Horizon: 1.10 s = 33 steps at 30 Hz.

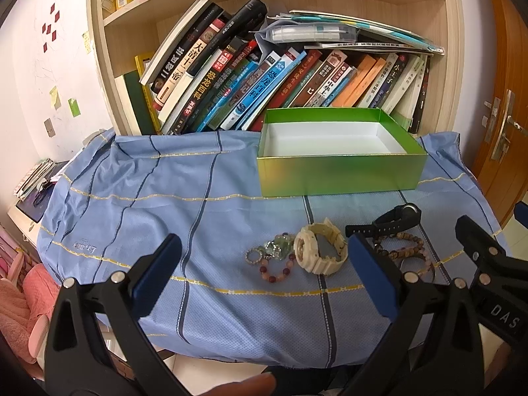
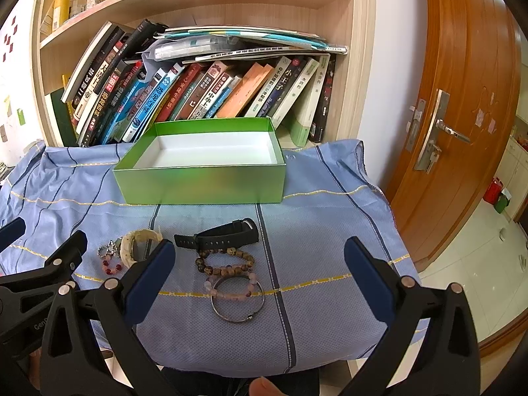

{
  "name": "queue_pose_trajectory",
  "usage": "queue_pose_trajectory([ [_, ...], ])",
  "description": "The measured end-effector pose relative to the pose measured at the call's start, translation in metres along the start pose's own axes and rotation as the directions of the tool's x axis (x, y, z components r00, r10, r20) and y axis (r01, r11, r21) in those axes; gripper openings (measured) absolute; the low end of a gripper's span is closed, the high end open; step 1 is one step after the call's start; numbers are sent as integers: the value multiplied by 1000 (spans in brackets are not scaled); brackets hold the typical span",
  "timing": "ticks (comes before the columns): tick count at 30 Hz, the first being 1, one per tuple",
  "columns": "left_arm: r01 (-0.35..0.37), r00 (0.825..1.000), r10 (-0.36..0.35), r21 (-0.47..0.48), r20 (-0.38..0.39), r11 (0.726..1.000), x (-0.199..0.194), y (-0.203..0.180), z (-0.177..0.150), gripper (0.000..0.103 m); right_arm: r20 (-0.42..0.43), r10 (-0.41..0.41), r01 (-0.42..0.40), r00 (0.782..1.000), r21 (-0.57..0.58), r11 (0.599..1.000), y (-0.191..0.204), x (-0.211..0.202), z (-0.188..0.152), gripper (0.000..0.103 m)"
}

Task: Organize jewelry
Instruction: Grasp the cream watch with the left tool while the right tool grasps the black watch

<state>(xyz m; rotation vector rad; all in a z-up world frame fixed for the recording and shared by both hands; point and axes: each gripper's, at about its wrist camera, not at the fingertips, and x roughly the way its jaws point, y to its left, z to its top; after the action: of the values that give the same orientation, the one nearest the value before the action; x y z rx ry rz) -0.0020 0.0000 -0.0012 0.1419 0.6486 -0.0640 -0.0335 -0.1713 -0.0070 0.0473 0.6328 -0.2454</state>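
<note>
Jewelry lies loose on the blue cloth (image 2: 330, 231), probably staged for sorting: between the spread right gripper (image 2: 259, 270) fingers sit a steel bangle (image 2: 238, 300) and brown beads (image 2: 224, 262); ahead of the equally spread left gripper (image 1: 264, 270), a cream watch (image 1: 320, 250). Beyond, the green box (image 2: 201, 184) stands empty.

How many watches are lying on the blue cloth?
2. The cream watch lies near the left gripper, beside small beaded pieces. The black watch lies right of it, just behind the brown bead bracelet.
</note>
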Motion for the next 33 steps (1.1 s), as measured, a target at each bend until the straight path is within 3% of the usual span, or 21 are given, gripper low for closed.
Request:
queue_pose_trajectory([
  [6, -1, 1000, 1, 2, -9, 1000, 4, 0, -1, 99, -3, -4, 4, 1000, 2, 1000, -2, 2, -1, 100],
  [9, 39, 999, -40, -14, -21, 999, 11, 9, 1, 99, -9, -21, 21, 1000, 19, 1000, -10, 7, -2, 100],
  [16, 71, 989, -72, -10, -127, 997, 45, 32, -9, 96, -189, -3, 10, 982, 38, 999, -28, 55, -28, 100],
  [18, 79, 984, -78, 3, -160, 997, 52, 32, -15, 76, -230, 16, -12, 973, 19, 1000, -23, 65, -39, 95],
  [21, 136, 966, -132, 2, -222, 991, 63, 26, -21, 57, -258, 36, -40, 966, -13, 999, -12, 71, -47, 83],
  [22, 147, 962, -142, 3, -233, 989, 66, 23, -21, 55, -263, 33, -41, 964, -24, 999, -10, 72, -48, 75],
  [25, 169, 955, -163, 4, -249, 986, 73, 14, -20, 55, -297, 21, -34, 955, -39, 999, -6, 79, -52, 47],
  [26, 175, 955, -167, 11, -247, 985, 75, 10, -18, 59, -309, 21, -32, 951, -31, 999, -7, 83, -53, 42],
  [28, 178, 956, -167, 25, -243, 984, 76, 4, -16, 72, -313, 24, -28, 949, -8, 1000, -10, 86, -51, 42],
  [33, 220, 948, -206, 32, -243, 975, 84, -11, -4, 74, -280, 60, -38, 958, 82, 996, -24, 99, -21, 42],
])
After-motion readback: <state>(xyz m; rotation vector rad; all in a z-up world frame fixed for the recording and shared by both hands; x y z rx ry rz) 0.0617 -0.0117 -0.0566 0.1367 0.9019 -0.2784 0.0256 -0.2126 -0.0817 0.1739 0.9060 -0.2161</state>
